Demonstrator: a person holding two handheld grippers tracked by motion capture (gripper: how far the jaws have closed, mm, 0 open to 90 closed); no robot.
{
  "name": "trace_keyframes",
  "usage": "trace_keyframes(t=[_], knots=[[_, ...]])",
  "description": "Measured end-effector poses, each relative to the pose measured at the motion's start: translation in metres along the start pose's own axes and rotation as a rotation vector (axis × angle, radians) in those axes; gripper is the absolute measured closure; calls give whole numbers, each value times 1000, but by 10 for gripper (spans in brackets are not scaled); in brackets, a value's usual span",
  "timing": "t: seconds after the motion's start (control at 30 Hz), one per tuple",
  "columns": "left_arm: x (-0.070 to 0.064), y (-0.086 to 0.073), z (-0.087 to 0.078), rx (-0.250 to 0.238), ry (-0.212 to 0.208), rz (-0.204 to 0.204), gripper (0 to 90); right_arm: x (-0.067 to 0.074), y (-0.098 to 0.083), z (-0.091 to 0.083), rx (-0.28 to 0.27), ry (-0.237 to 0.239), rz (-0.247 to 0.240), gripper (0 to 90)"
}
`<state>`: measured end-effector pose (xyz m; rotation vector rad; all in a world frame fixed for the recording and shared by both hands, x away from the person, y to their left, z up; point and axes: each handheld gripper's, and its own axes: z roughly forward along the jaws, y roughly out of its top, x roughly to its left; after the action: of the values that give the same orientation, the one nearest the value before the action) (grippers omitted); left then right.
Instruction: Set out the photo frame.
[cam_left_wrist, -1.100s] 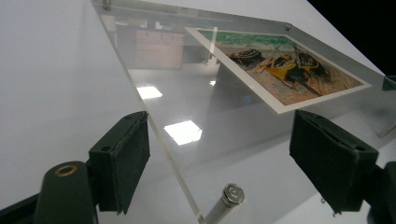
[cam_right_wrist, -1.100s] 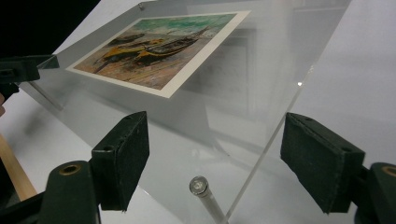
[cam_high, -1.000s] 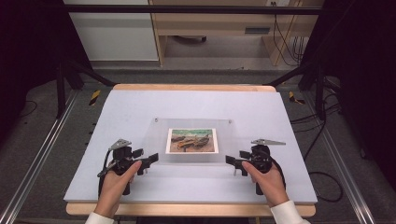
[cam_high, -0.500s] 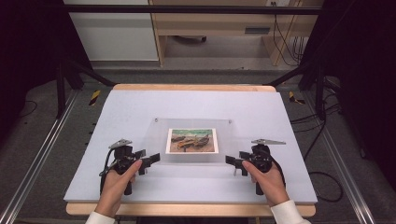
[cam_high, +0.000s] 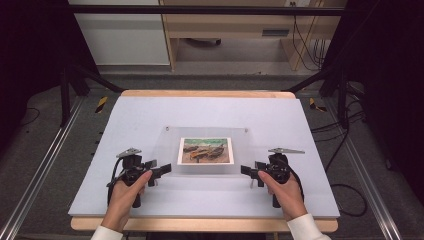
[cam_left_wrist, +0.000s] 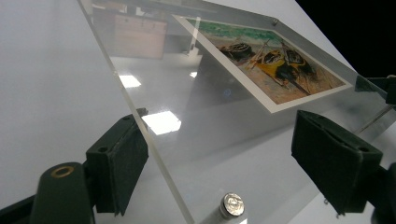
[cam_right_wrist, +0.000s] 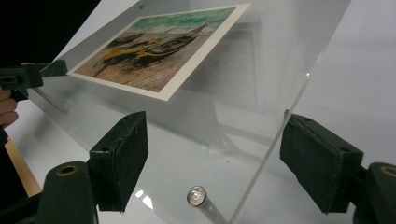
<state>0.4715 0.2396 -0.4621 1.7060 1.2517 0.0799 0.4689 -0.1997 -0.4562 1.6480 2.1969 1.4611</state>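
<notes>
A clear acrylic photo frame lies flat on the white table, holding a print of beached boats. My left gripper sits at the frame's near left corner, and my right gripper at its near right corner. In the left gripper view the jaws stand wide apart. The plate's edge and a metal standoff pin lie between them, untouched by the pads. The right gripper view matches: open jaws straddle the plate's edge and a pin.
The white board rests on a wooden tabletop whose edge faces the person. Metal rails run along both sides. A wooden desk and floor cables lie beyond the table.
</notes>
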Motion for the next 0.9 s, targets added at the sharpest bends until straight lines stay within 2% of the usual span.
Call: trace_keyframes(t=[0.33,0.43,0.7,0.77,0.9], knots=[[2,1,-2,9,-9,-10,218,-1,1,-1,5,6,-4,248],[2,4,-2,24,-5,-9,218,0,1,-1,10,3,-6,248],[2,5,-1,28,-2,0,218,-1,4,0,18,2,-8,252],[3,7,0,26,-3,-7,218,-1,5,0,19,1,-2,252],[5,15,6,26,4,4,218,-4,10,3,19,-6,-6,252]])
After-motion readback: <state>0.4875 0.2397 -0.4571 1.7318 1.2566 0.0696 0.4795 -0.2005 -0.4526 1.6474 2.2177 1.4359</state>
